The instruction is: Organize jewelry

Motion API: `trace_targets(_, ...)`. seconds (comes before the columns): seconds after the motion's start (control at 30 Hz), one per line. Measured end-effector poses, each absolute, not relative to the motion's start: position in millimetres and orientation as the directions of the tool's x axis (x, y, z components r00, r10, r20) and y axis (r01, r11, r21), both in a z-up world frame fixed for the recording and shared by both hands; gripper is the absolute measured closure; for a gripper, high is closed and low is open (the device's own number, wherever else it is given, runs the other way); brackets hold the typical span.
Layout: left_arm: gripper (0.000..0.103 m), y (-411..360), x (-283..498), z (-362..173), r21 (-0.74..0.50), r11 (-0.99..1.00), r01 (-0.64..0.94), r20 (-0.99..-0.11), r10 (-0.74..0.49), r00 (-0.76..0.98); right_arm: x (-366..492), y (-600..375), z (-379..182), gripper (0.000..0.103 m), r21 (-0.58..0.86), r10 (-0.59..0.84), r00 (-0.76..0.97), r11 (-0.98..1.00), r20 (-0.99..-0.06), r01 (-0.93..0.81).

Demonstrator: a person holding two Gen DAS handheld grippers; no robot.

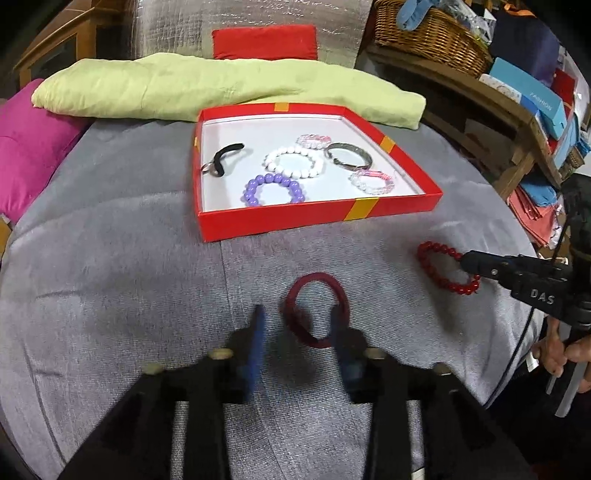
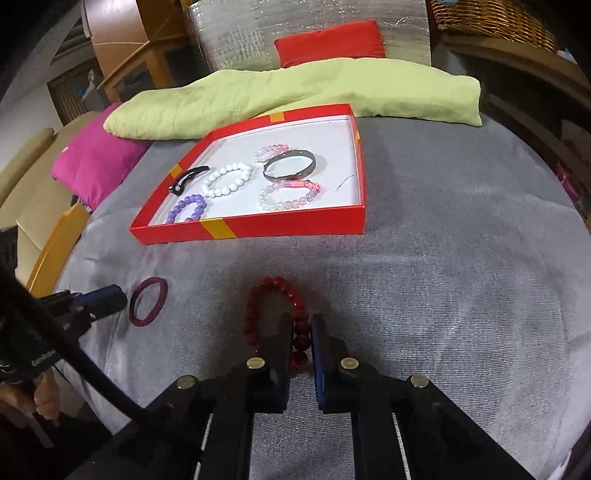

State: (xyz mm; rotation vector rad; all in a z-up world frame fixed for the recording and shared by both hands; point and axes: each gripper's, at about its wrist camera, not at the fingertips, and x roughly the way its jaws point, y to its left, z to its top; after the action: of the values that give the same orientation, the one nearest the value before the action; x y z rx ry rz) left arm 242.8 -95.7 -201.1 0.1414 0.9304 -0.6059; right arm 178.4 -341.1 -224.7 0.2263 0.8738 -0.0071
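On the grey cloth a maroon bangle (image 1: 314,276) lies flat. My left gripper (image 1: 297,321) stands open over it: one finger is outside its left rim, the other over its right side, and a gap shows beside the rim. A red bead bracelet (image 2: 273,282) lies to the right, and my right gripper (image 2: 301,325) is shut on its near beads. From the left wrist view that gripper (image 1: 466,260) reaches in from the right onto the bracelet (image 1: 436,246). Behind stands a red box (image 1: 277,221) holding several bracelets, a silver bangle (image 1: 349,155) and a black hair clip (image 1: 225,157).
A green pillow (image 1: 221,88), a pink cushion (image 1: 33,147) and a red cushion (image 1: 264,42) lie behind the box. At the right stands a wooden shelf with a wicker basket (image 1: 428,33) and blue boxes (image 1: 528,92). A person's hand (image 1: 557,354) holds the right gripper's handle.
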Motion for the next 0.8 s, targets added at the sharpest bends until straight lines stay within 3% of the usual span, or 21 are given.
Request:
trace_targets(0.17,0.051,-102,241,-202,-0.083,0.842,0.533,-0.796,-0.378,0.473,181,-346,-230,0.093,0.218,0.097,0.620,0.968,-0.779,0.123)
trace_targets(0.53,0.050,-115,234,-210,0.024,0.848,0.530,-0.816,-0.290,0.500,185,-351,-241,0.091,0.249,0.107,0.582,0.954,-0.806,0.170)
trace_targets(0.8,0.039,-117,234,-215,0.064,0.858,0.510,-0.818,-0.247,0.519,184,-351,-243,0.090,0.246,0.100,0.592,0.954,-0.800,0.172)
